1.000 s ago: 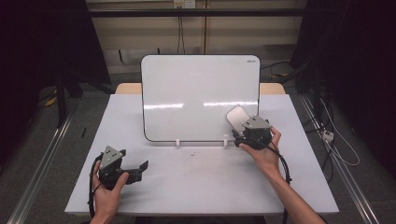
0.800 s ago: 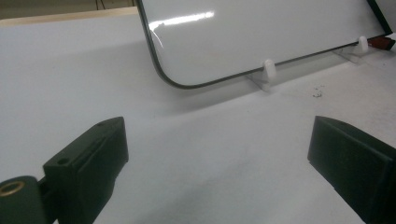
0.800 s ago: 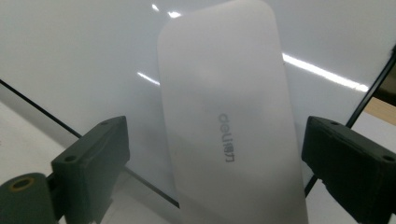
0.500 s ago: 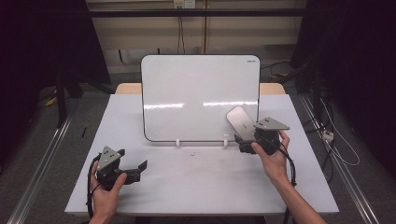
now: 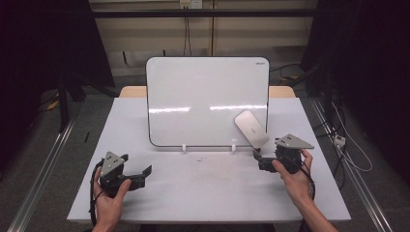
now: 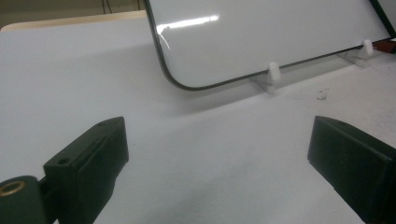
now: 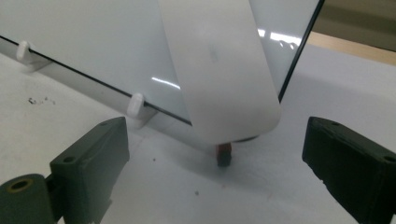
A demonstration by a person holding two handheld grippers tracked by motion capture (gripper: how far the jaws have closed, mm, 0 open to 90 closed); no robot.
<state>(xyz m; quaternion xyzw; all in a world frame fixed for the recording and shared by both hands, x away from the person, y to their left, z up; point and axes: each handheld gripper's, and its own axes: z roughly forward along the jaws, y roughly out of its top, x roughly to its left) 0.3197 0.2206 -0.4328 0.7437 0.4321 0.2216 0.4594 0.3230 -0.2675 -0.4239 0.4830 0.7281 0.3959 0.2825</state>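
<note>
From the high view: flat white plastic pad with round ends [image 5: 251,128] leaning on the low right corner of the upright white wipe board [image 5: 207,101], just ahead of the right gripper [image 5: 258,158]. From the left gripper view: left gripper [image 6: 219,154] spread wide, grasping nothing. From the right gripper view: jaws just flung wide, then eased in a bit, nothing between; looks light, stiff, slippy, so best pinched softly across both long edges, down low.
</note>
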